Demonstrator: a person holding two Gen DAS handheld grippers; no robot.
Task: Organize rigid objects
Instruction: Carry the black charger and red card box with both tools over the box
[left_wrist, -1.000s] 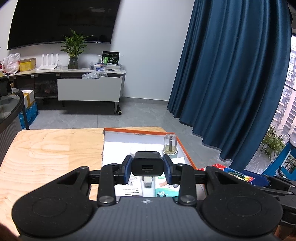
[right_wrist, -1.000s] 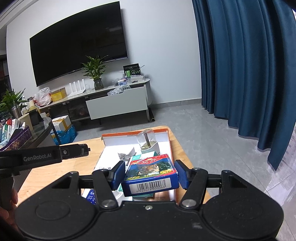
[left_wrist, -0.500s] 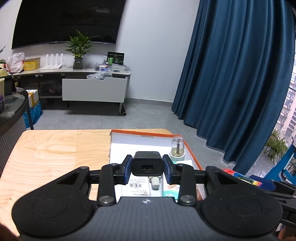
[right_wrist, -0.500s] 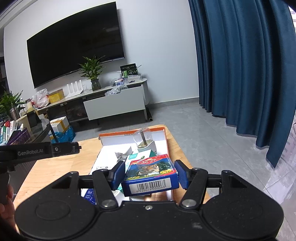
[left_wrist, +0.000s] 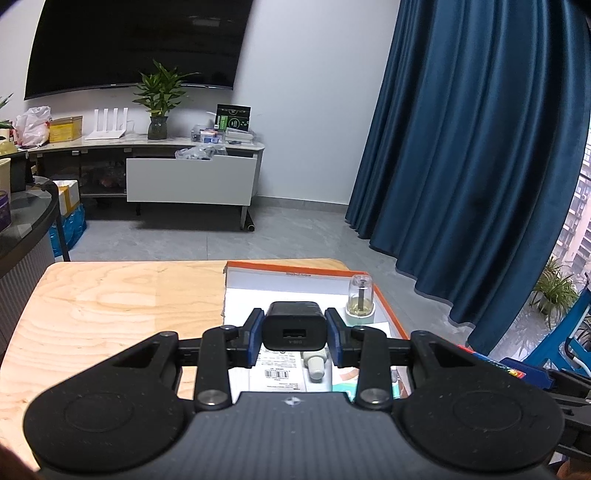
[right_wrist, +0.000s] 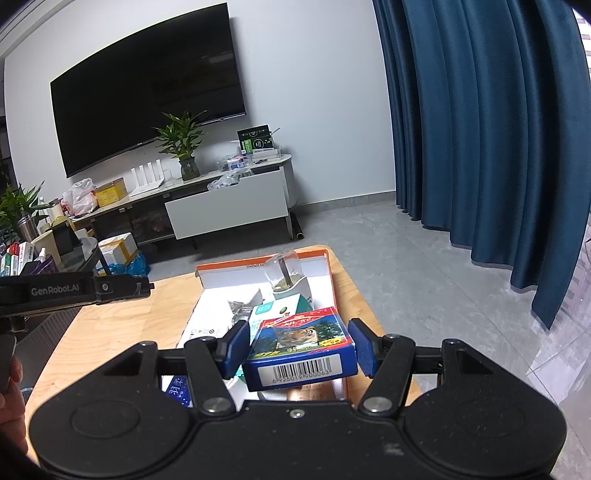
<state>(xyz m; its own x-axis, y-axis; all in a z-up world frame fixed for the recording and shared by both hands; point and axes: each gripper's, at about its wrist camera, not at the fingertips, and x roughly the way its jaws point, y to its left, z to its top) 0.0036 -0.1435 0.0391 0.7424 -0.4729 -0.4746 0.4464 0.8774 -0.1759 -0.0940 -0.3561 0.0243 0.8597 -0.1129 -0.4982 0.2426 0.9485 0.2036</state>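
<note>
My left gripper (left_wrist: 294, 332) was clamped on a black USB charger (left_wrist: 294, 326), held above the orange-rimmed box (left_wrist: 391, 314) at the table's (left_wrist: 110, 302) right edge. My right gripper (right_wrist: 297, 349) pinched a blue card box (right_wrist: 301, 347) by its sides over the same box's near end. A small clear-domed bottle (left_wrist: 361, 301) stood upright near its far right corner.

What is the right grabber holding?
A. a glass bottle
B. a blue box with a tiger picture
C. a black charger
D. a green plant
B: the right gripper has its blue pads pressed on both sides of the blue box with a tiger picture.
</note>
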